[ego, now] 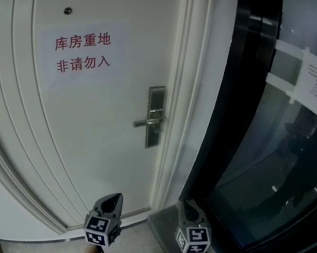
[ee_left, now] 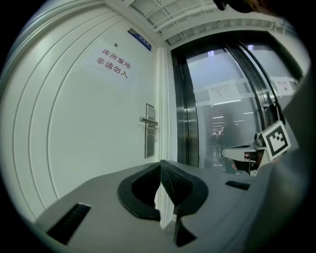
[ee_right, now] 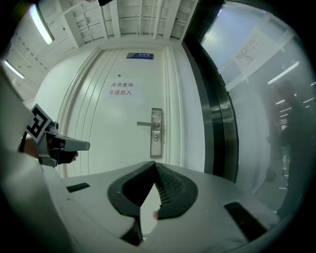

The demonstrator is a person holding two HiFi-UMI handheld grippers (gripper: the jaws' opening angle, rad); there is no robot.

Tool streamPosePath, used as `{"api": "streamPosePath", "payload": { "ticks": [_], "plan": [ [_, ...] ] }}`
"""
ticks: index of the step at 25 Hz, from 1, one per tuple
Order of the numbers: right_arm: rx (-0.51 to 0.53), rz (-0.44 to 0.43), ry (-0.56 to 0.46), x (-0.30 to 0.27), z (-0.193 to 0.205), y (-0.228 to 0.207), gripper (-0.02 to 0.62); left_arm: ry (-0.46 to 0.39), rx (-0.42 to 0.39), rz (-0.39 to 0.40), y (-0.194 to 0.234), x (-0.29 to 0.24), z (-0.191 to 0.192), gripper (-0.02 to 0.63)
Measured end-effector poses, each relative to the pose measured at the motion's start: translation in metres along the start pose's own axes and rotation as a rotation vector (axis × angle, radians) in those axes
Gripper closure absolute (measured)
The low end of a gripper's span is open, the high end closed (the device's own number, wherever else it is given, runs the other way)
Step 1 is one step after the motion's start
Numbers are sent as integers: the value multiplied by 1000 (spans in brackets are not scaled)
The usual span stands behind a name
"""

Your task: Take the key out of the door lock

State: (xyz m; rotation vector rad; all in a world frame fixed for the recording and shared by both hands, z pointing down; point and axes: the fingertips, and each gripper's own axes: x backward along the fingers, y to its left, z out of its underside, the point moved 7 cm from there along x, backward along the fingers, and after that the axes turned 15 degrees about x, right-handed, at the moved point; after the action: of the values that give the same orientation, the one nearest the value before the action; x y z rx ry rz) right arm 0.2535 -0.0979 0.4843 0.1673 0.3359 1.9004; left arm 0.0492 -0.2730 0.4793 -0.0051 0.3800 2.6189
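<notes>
Both tools hang low before the white door (ego: 90,138), well apart from the lock (ego: 156,115) at its right edge. The left tool (ego: 115,198) has its 2 jaws together at the tips with nothing between them, and so does the right tool (ego: 186,206). The key (ee_left: 150,134) shows only as a tiny stub on the lock under the handle (ego: 146,122), too small to make out clearly.

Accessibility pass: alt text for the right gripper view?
A white door with a metal handle and lock plate stands ahead, beyond the right hand-held gripper, whose jaws are shut on nothing. The left hand-held gripper shows at left, a glass wall at right.
</notes>
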Motion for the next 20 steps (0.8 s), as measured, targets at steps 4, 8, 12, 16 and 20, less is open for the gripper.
{"api": "streamPosePath", "payload": {
  "ticks": [4, 8, 12, 16, 20],
  "plan": [
    [16, -25, -4, -28, -4, -13, 584, -6, 5, -21, 6, -23, -9, 598],
    [43, -44, -15, -59, -6, -23, 584, -13, 3, -38, 15, -44, -17, 598],
    [62, -77, -27, -89, -7, -29, 584, -27, 8, -67, 24, -61, -24, 598],
    [79, -108, -30, -112, -6, -37, 584, -36, 8, -97, 30, -74, -28, 598],
    [81, -141, -38, -134, -10, -41, 584, -49, 14, -127, 36, -83, -30, 597]
  ]
}}
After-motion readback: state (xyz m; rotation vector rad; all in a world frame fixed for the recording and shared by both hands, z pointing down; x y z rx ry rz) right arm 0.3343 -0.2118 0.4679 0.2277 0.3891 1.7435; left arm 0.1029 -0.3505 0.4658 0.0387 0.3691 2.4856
